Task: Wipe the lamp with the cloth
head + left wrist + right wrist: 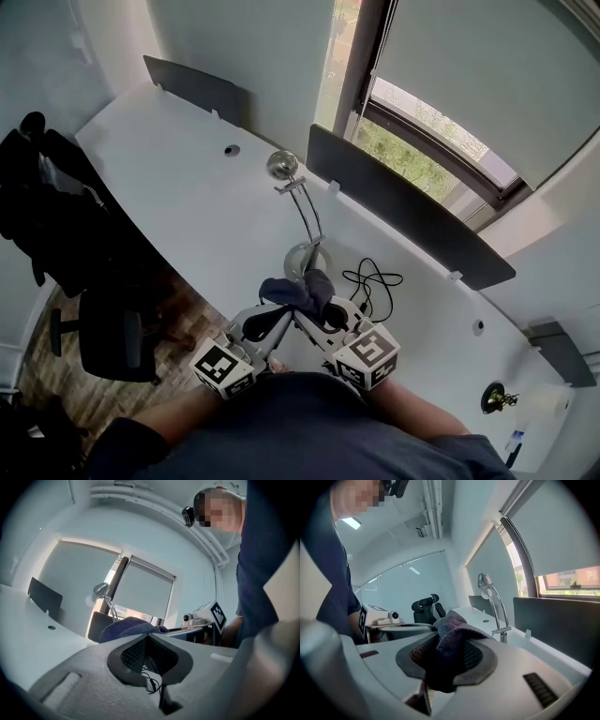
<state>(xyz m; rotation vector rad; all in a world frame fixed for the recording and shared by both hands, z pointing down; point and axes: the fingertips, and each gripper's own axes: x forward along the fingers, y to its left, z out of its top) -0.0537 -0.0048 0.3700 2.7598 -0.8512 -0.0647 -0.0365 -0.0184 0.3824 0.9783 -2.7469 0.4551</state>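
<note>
A chrome desk lamp [281,166] stands on the white desk [187,187], and its thin arm curves down to a round base [305,258]. Just in front of that base a dark blue cloth [300,289] hangs bunched, with my right gripper [317,302] shut on it. In the right gripper view the cloth [450,641] fills the jaws, and the lamp [483,580] rises beyond it. My left gripper [279,317] sits close beside the cloth, its jaws shut with nothing between them. In the left gripper view the cloth [129,626] shows past the pads [136,653], with the lamp [101,590] behind.
A black cable [370,281] lies coiled on the desk right of the lamp base. Dark partition panels [403,202] line the desk's far edge below the window. A black office chair [103,328] stands at the left. A small brass object [497,398] sits far right.
</note>
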